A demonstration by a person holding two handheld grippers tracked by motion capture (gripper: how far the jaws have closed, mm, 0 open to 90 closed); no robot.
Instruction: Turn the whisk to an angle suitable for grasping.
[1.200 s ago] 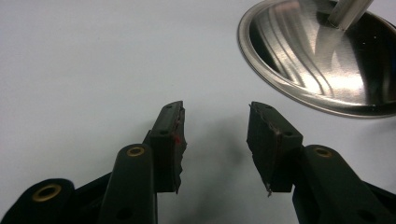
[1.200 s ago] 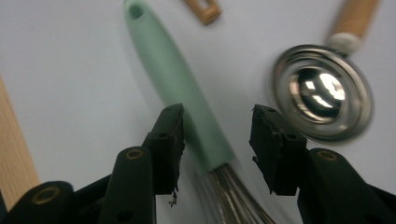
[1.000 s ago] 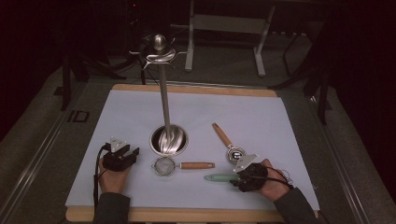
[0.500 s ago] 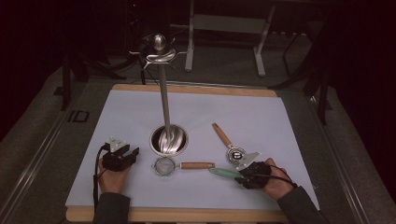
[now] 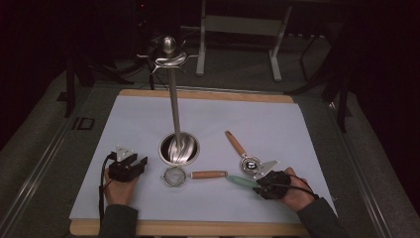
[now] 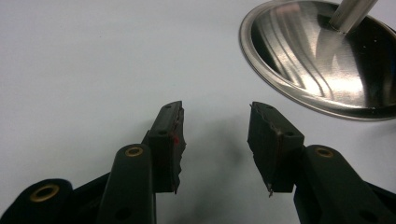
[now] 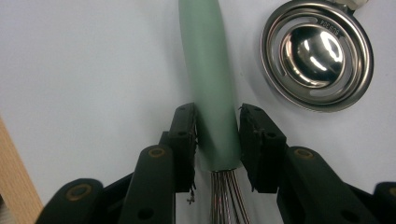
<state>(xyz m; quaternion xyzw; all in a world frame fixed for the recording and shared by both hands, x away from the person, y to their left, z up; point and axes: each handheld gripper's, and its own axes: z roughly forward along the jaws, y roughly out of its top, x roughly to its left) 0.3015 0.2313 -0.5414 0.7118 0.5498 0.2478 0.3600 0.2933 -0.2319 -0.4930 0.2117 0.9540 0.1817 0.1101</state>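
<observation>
A whisk with a pale green handle (image 7: 205, 60) lies on the white mat, wire end toward me. The jaws of my right gripper (image 7: 218, 126) have just been closing and their pads now press both sides of that handle near the wires. From above, the right gripper (image 5: 265, 186) sits at the front right with the green handle (image 5: 240, 182) poking out to its left. My left gripper (image 5: 130, 166) rests at the front left. In its own view the left gripper (image 6: 215, 126) stands open over bare mat, nothing between its jaws.
A steel hanging stand with a round base (image 5: 179, 148) and hooks on top (image 5: 168, 52) rises mid-mat. A small strainer with a wooden handle (image 5: 174, 176) lies in front of it. A round steel tool (image 5: 251, 163) with a wooden handle lies right of centre. The wooden board edge (image 5: 198, 228) runs along the front.
The right gripper has edged toward the green handle and closed onto it. The handle has shifted slightly. The left hand has stayed put.
</observation>
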